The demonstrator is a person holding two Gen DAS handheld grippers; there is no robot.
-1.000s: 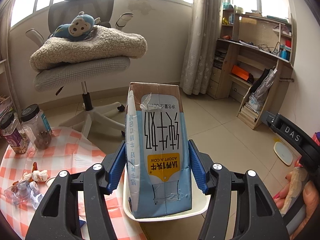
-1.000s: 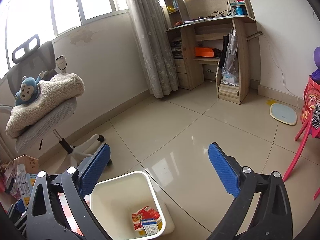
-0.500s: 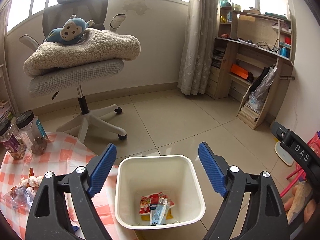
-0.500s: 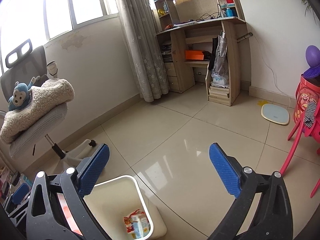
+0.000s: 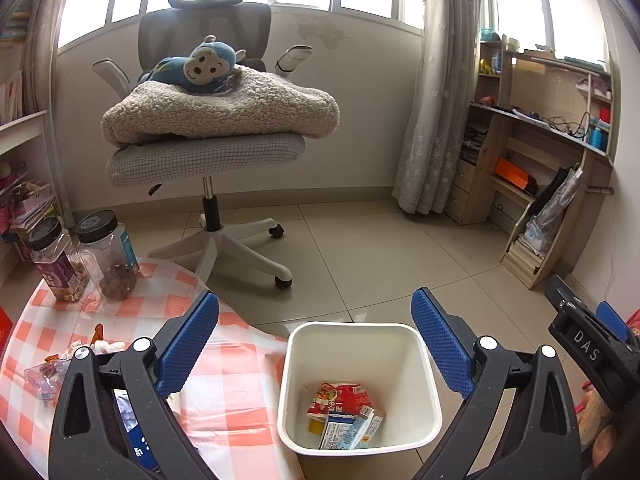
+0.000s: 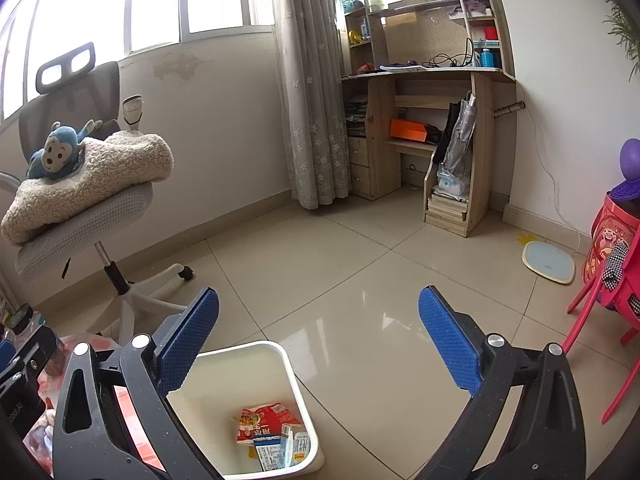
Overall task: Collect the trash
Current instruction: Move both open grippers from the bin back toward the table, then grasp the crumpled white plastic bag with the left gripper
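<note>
1. Office chair: stands beyond the table, bearing a folded fleece blanket and a plush monkey.
2. Checked tablecloth: carries two jars and scattered wrappers.
3. White bin: on the floor just beside the table edge.
4. Left gripper: jaws opening, nothing between them.
5. Right gripper: spread wide, empty.
6. Milk carton: lies inside the bin beside a red packet.

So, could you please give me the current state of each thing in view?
left gripper: jaws opening, nothing between them
right gripper: open, empty
bin: upright, trash inside
milk carton: lying in bin
red wrapper: crumpled in bin
jars: upright, capped
</note>
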